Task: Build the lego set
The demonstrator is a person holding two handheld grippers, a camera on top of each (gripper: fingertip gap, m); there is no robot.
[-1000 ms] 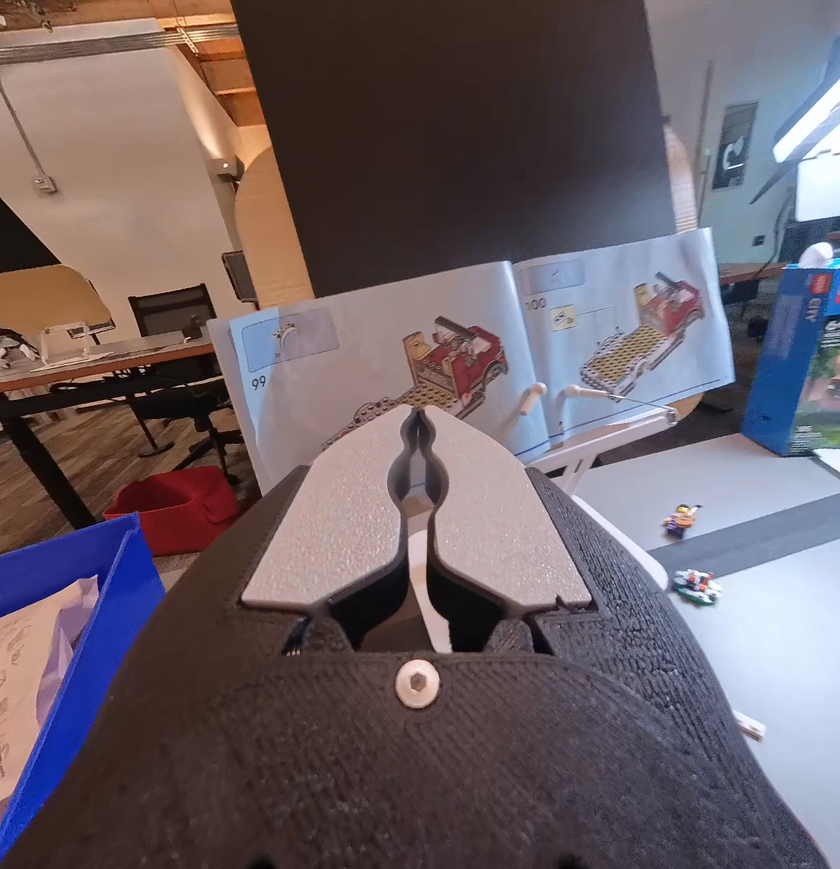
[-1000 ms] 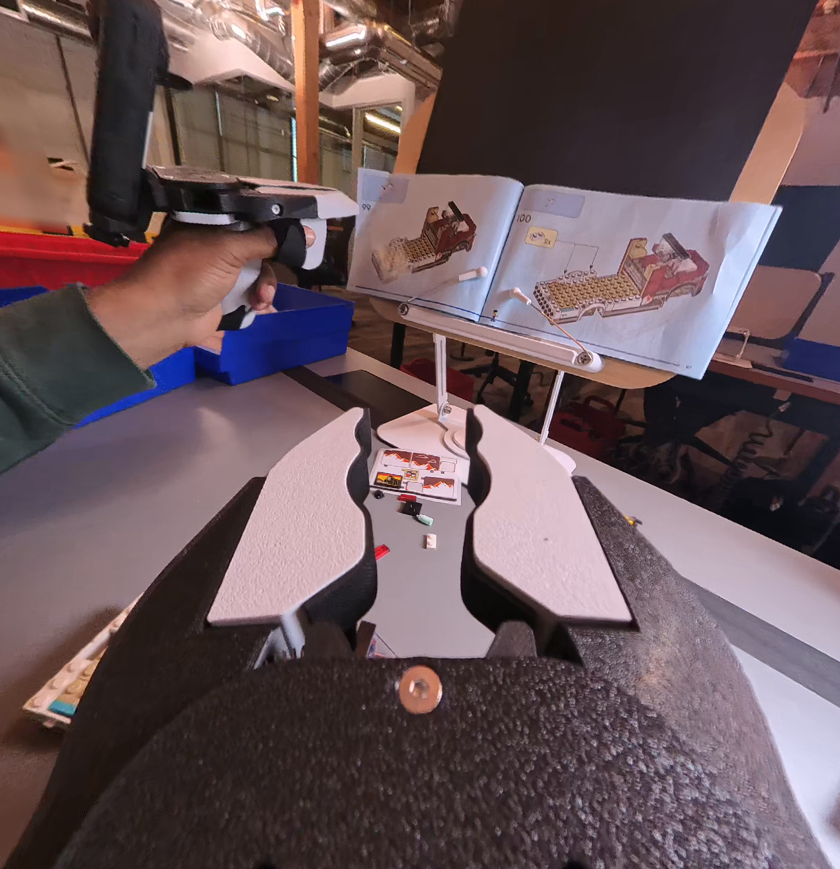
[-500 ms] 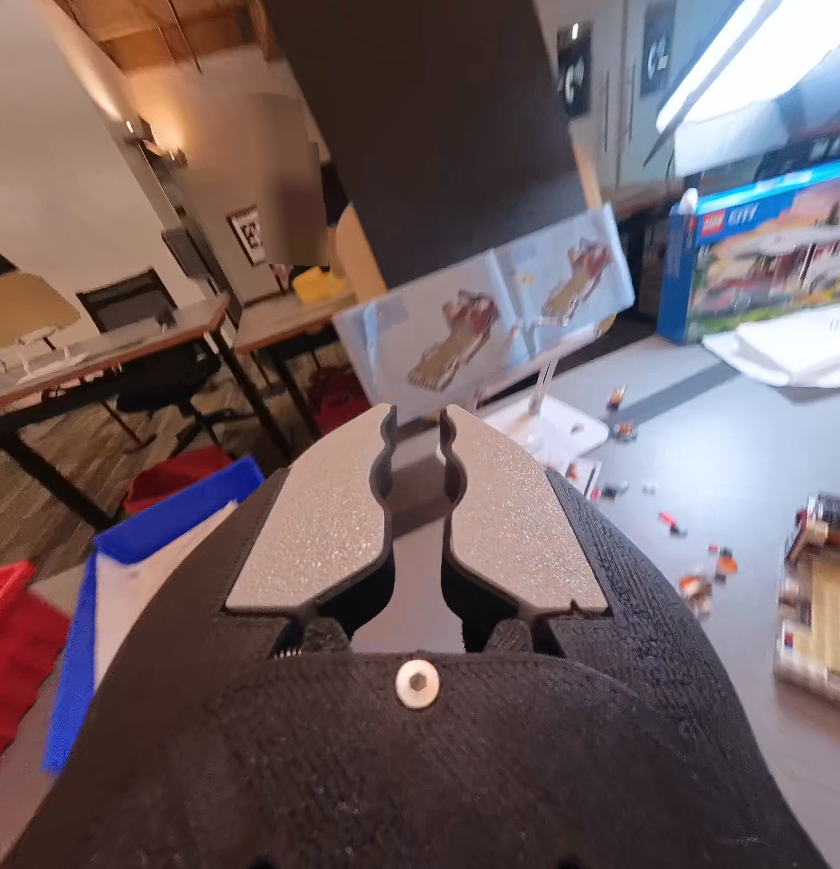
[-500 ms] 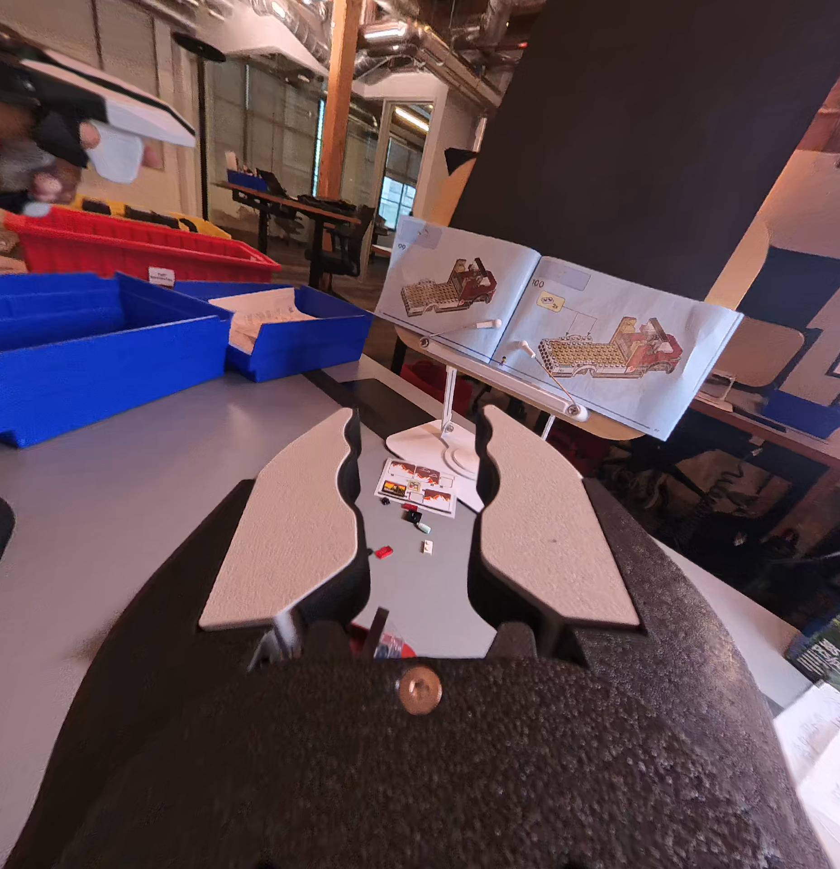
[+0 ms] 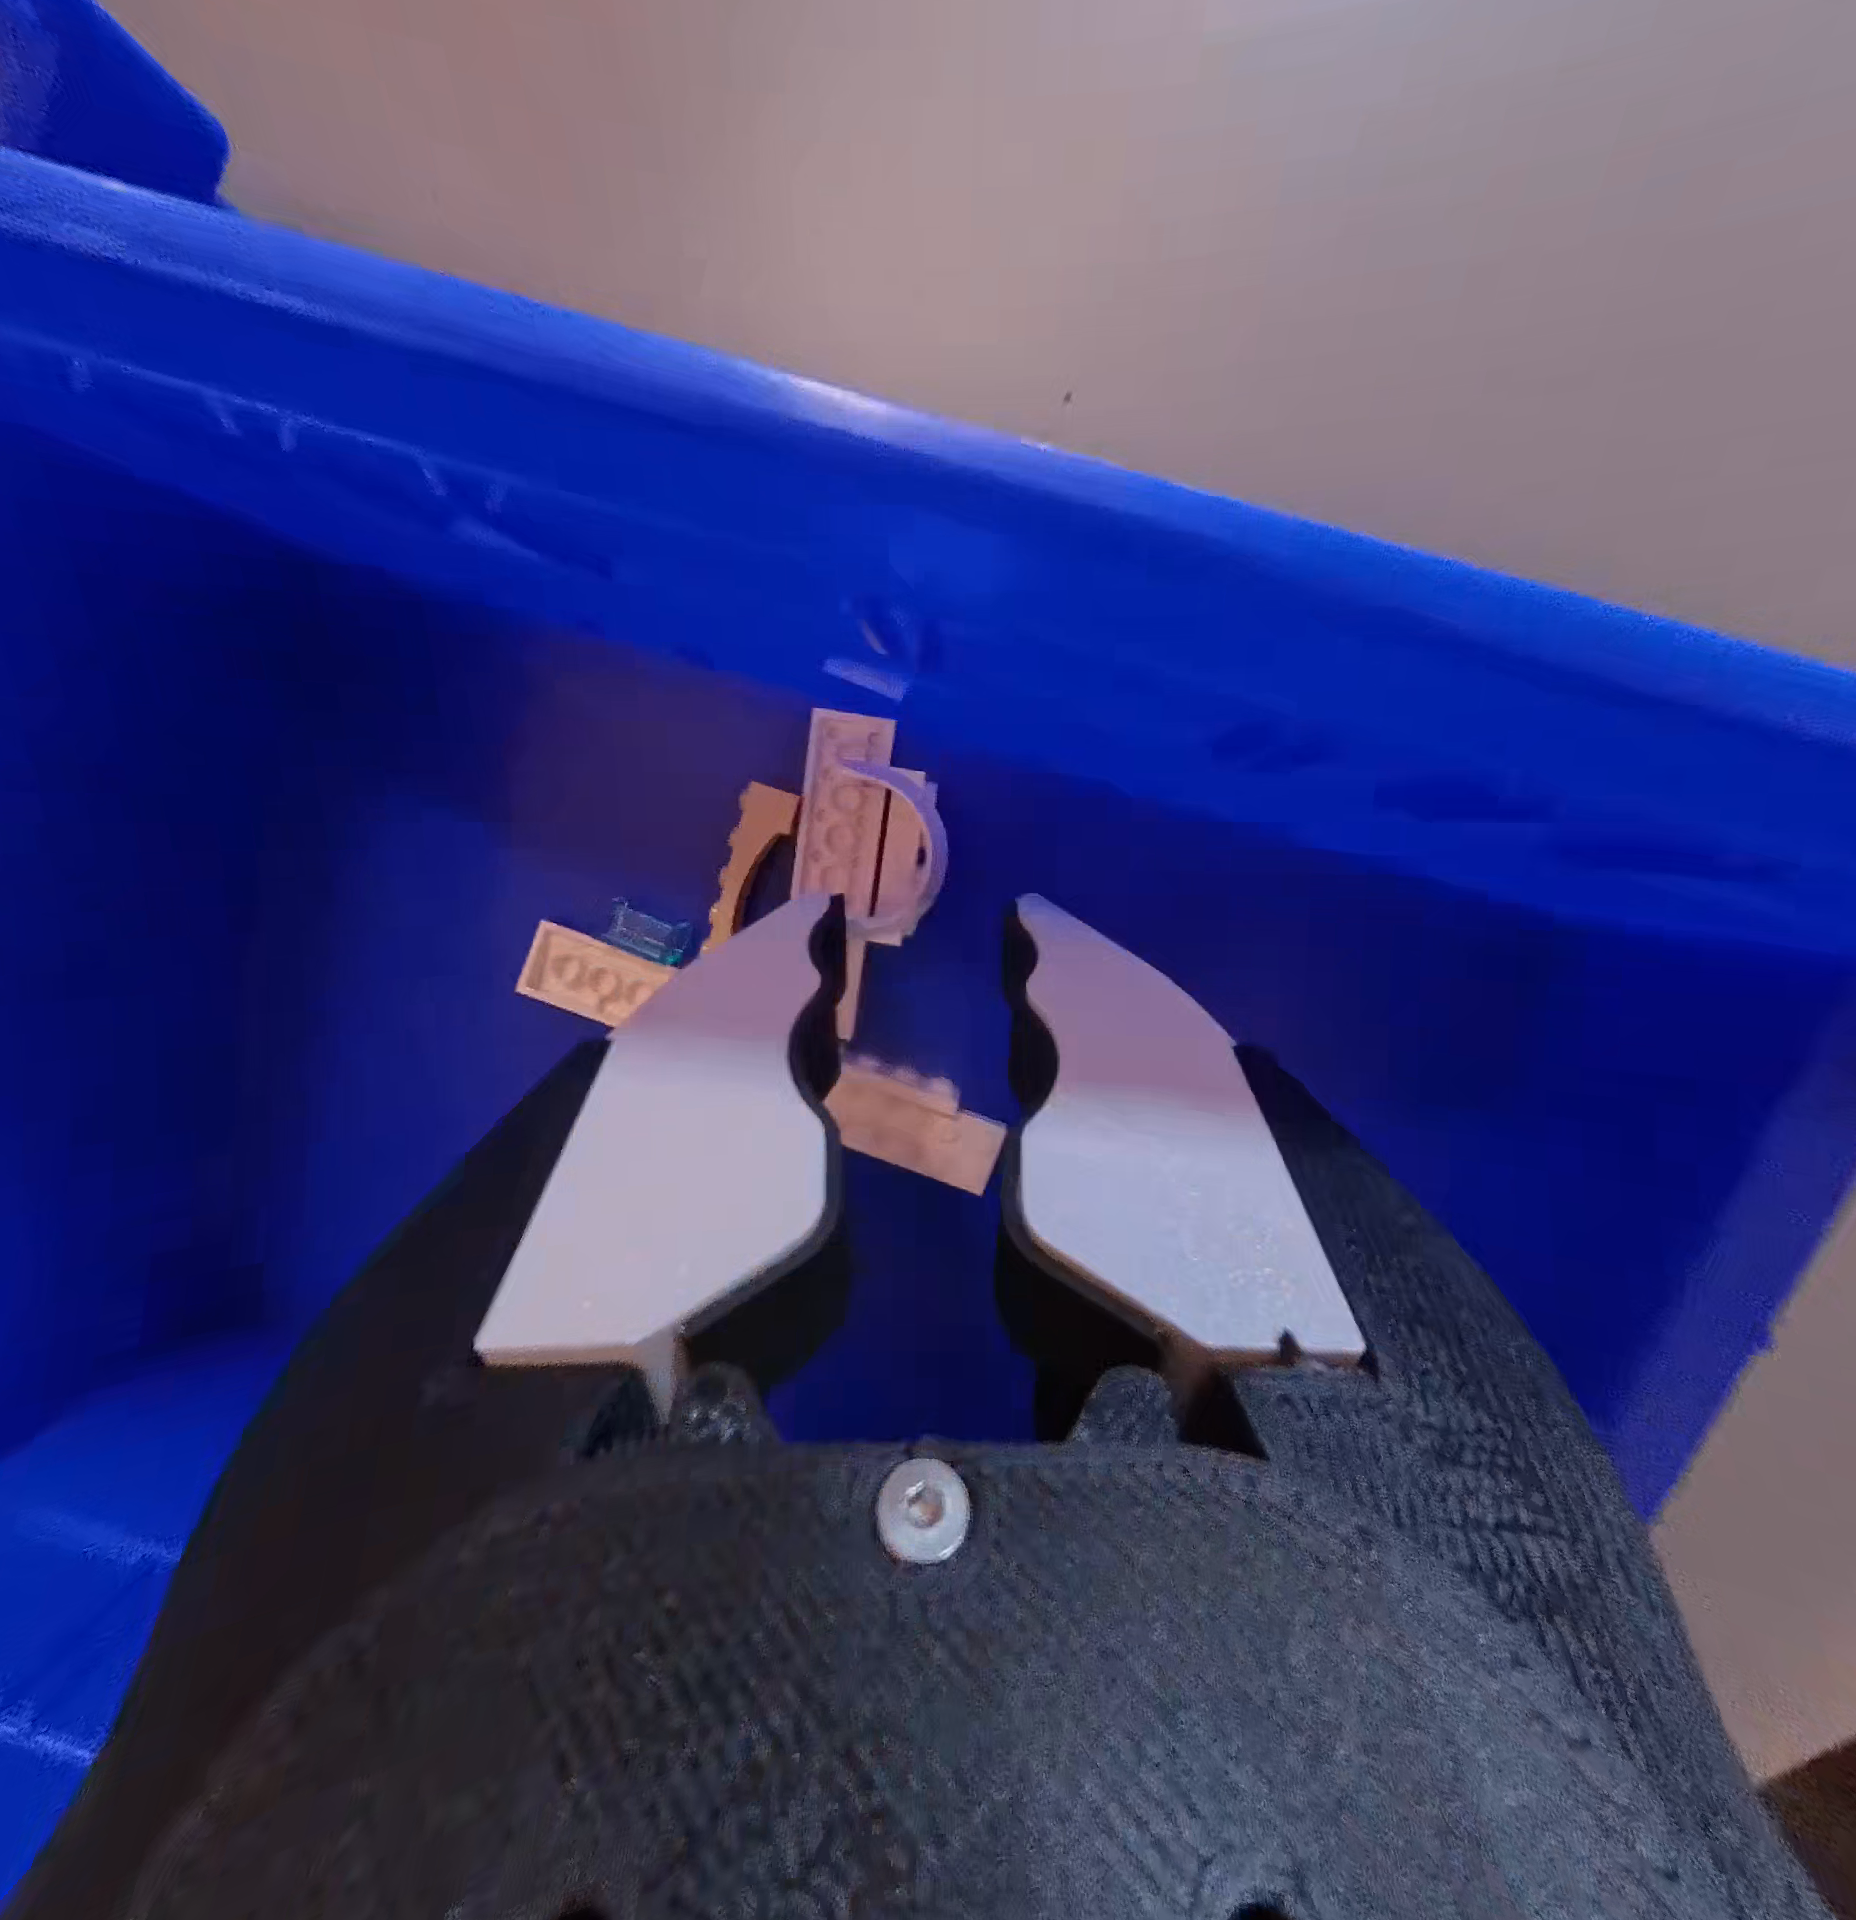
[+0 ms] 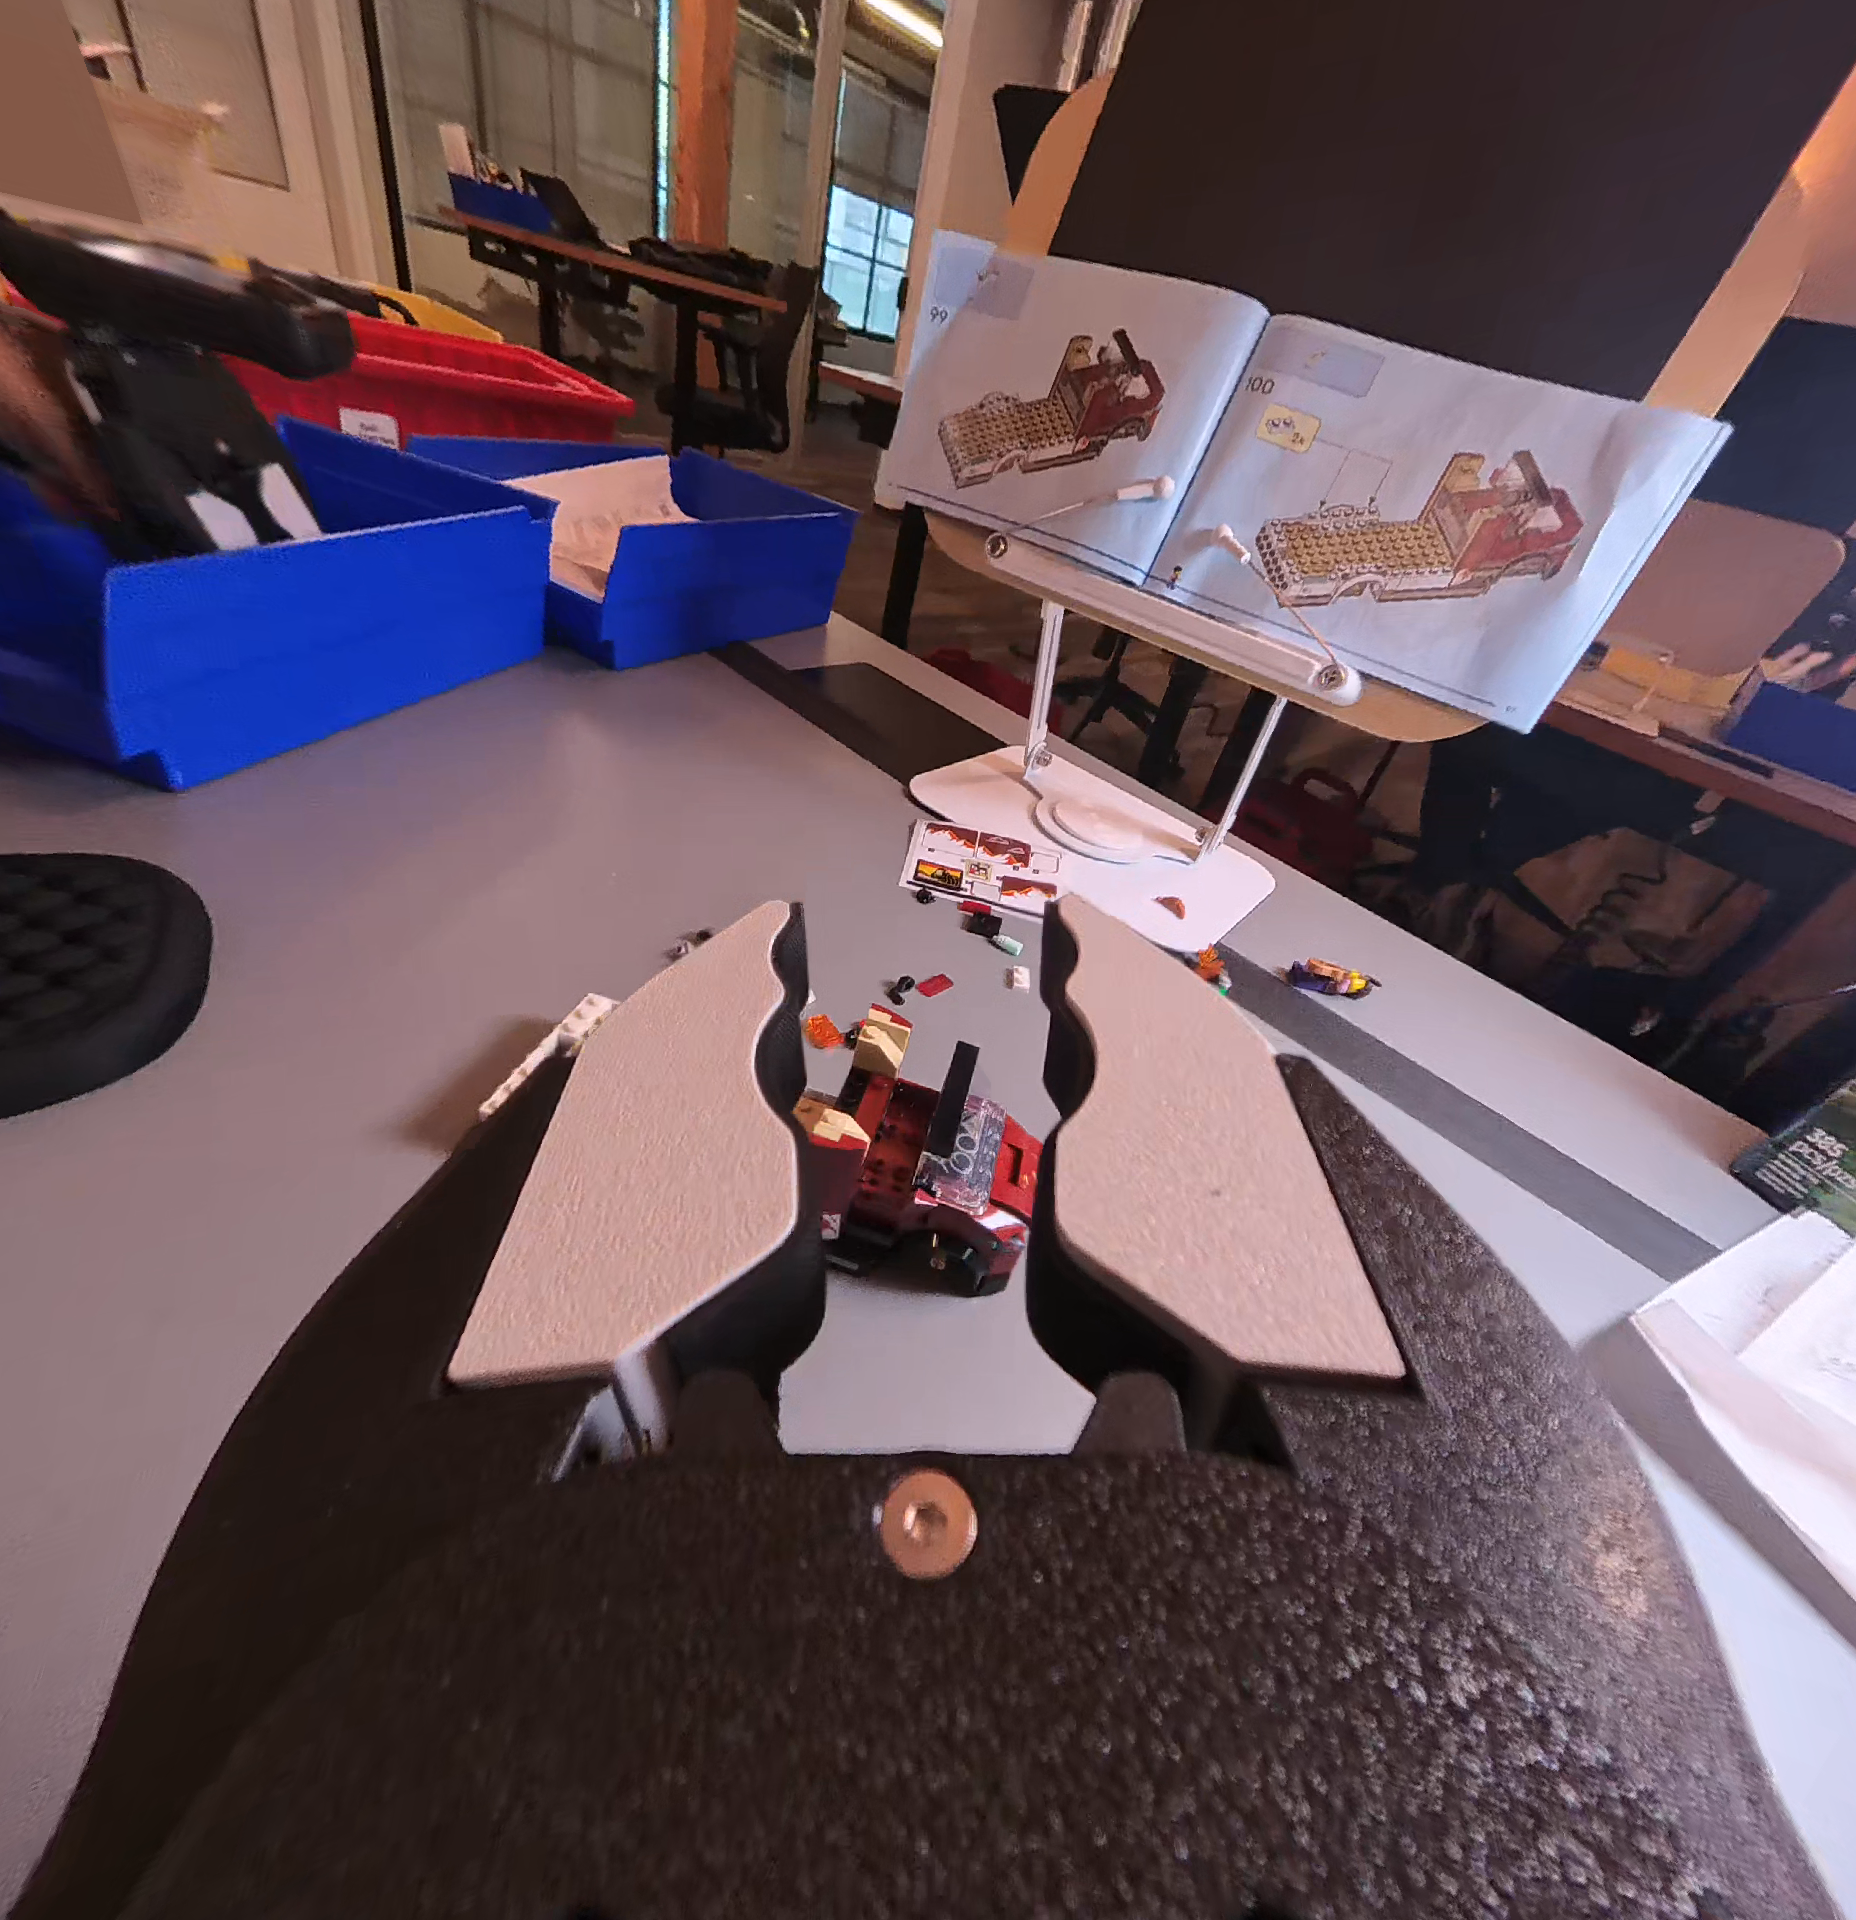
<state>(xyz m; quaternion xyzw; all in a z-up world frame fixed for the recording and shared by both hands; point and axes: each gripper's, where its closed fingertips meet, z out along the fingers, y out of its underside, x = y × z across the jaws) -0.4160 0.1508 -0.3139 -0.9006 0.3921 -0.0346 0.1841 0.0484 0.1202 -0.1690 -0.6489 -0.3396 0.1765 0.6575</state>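
The left gripper (image 5: pixel 919 909) has swung from the booklet into the blue bin (image 5: pixel 1319 665), jaws apart above tan pieces (image 5: pixel 919 1138). The right gripper (image 6: pixel 919 914), wide, frames the red truck (image 6: pixel 924 1184) at 12 o'clock.

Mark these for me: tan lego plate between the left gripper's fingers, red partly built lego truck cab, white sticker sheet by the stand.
Tan lego plate (image 5: pixel 919 1138): left wrist view, its flat side.
Red lego truck cab (image 6: pixel 929 1179): right wrist view, its roof area.
White sticker sheet (image 6: pixel 971 868): right wrist view, sheet centre.
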